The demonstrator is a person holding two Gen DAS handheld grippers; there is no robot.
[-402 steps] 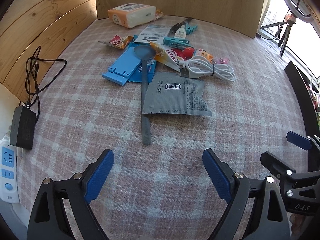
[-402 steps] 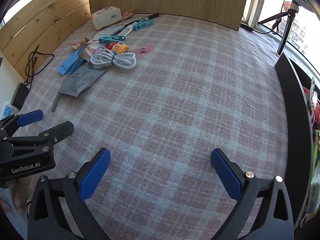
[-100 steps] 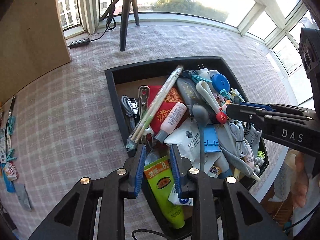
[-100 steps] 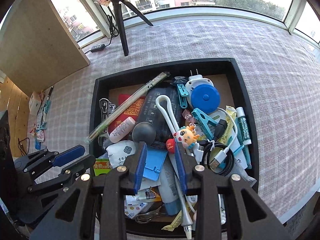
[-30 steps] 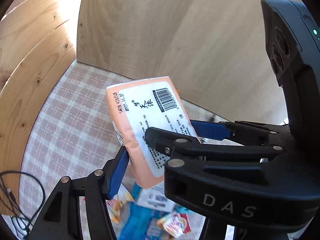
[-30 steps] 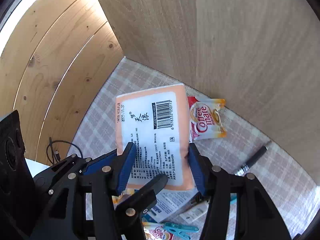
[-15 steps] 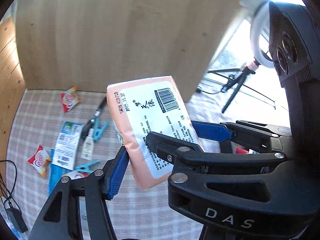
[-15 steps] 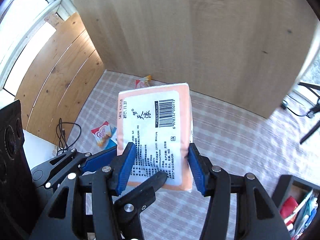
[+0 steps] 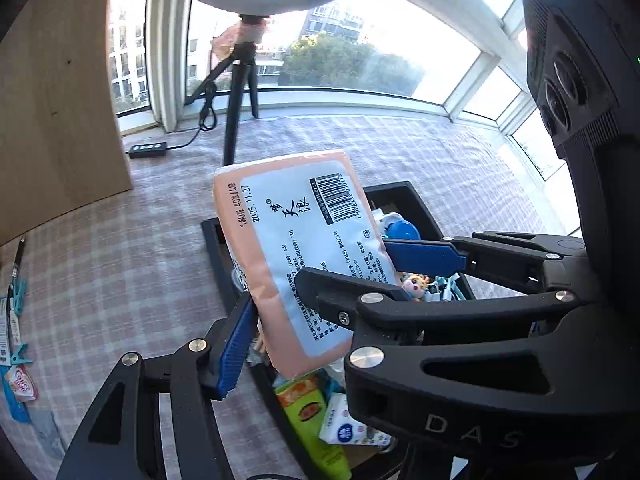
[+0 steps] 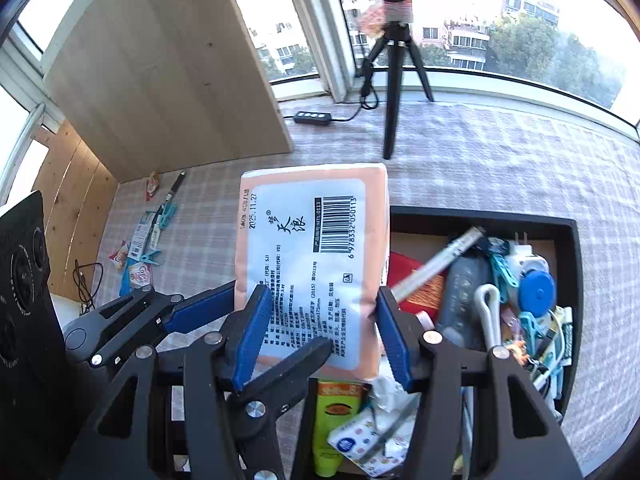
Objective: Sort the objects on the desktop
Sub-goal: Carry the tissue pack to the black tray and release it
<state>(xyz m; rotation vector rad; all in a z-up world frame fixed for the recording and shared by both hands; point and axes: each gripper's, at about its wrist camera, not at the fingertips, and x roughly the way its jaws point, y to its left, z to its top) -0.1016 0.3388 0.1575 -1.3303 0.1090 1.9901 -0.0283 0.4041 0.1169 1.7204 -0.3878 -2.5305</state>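
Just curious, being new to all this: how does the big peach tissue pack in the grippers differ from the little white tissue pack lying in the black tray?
The peach tissue pack is large, held upright in the air by both grippers, barcode label facing the camera. The small white tissue pack is far smaller, lies tilted among clutter in the black tray, and has a blue logo and coloured specks. Both are soft plastic-wrapped packs.

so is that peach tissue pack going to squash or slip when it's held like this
The tissue pack looks soft: its side dents slightly where the right gripper fingers press. The glossy film wrap could slip. It probably weighs little, since it stands upright, clamped only near its lower end.
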